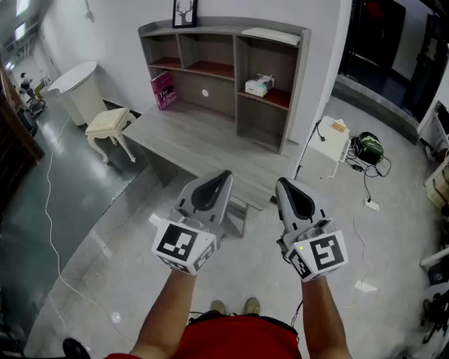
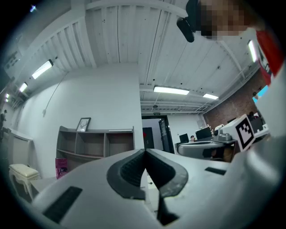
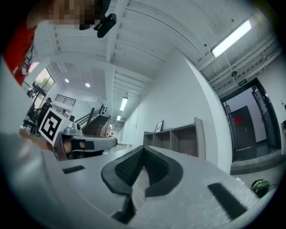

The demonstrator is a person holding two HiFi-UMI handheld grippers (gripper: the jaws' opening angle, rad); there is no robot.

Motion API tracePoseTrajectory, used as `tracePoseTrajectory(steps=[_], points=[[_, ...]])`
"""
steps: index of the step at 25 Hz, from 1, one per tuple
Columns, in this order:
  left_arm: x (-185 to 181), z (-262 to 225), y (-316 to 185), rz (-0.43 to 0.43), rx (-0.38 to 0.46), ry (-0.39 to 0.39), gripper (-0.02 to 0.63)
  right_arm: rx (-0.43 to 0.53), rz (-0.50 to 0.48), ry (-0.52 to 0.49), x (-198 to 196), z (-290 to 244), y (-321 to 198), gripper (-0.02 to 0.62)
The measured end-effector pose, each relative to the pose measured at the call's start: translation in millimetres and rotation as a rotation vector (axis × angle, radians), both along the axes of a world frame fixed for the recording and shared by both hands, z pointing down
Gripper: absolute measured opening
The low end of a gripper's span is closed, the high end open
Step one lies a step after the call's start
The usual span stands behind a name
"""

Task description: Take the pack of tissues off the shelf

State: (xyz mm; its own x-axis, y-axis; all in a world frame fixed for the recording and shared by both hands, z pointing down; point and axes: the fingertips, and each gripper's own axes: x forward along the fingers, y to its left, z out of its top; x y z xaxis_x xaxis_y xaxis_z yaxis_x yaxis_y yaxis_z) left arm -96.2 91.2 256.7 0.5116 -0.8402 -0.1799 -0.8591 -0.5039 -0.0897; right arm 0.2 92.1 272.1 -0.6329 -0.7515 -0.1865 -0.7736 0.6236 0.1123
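The pack of tissues [image 1: 259,85] sits on the reddish board in the right compartment of a grey shelf unit [image 1: 298,70] at the back of a grey desk [image 1: 196,144]. Both grippers hang in front of the person, well short of the desk's near edge and far from the tissues. My left gripper [image 1: 225,174] is shut with nothing between its pads. My right gripper [image 1: 280,181] is likewise shut and empty. In the left gripper view the closed left gripper [image 2: 144,152] points toward the shelf unit [image 2: 96,143]. In the right gripper view the closed right gripper [image 3: 143,154] points toward the shelf unit [image 3: 178,138]; the tissues do not show there.
A pink book [image 1: 163,90] leans in the lower left compartment, and a framed picture [image 1: 184,12] stands on top. A cream stool [image 1: 109,123] and a white round table [image 1: 78,85] stand to the left. A small white cabinet [image 1: 330,140] and a green item [image 1: 370,147] lie right of the desk.
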Motion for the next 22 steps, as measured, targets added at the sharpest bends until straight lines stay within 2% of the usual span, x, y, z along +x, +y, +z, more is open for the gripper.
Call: tracePoseTrajectory(steps=[9,17,22], points=[[19,8,-10,-0.007,0.013,-0.005,0.008,-0.003,-0.031,-0.003,16,1,-5,0.005],[44,7,-32,-0.052,0.008,0.002,0.008,-0.004,-0.056,-0.018,47,3,-23,0.005],[58,7,-53,-0.08,0.008,0.018,0.009,0.005,-0.087,0.008,61,9,-38,0.005]])
